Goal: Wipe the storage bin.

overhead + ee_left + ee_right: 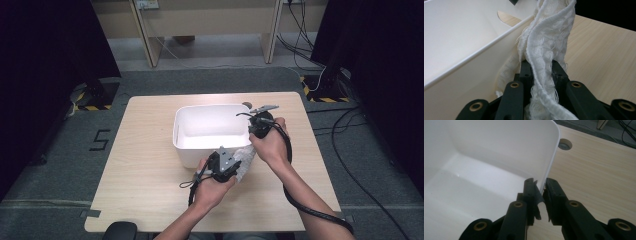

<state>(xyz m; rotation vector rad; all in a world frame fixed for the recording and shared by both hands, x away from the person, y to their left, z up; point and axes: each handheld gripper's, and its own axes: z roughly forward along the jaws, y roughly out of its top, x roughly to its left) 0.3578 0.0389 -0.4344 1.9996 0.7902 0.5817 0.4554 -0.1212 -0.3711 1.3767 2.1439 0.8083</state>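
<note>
Dark curtains and a grey floor are framing a pale wooden counter (150,190) on which a white tub (210,112) is standing. At the near side, the left tool (223,165) is being kept pressed together on a white cloth (245,161), which is being pinched between its jaws; in the left gripper view the twisted cloth (544,50) is rising out of the jaws and lying against the tub's outer wall (461,82), just below its rim. The right tool (260,122) is being held clamped on the tub's right wall, one jaw inside and one outside of the thin rim (549,167), so the tub is being steadied. Beyond that rim, bare wood (599,177) and a round cable hole (565,145) are being shown.

The step in hand is being judged as wiping the tub, or bringing the cloth up to it, with the cloth outside the tub at its near right corner and touching the wall. The next move is likely being prepared: the cloth would need to be lifted over the rim or drawn along the wall while the right grip is being kept firm, so that the light tub is not being dragged across the counter
</note>
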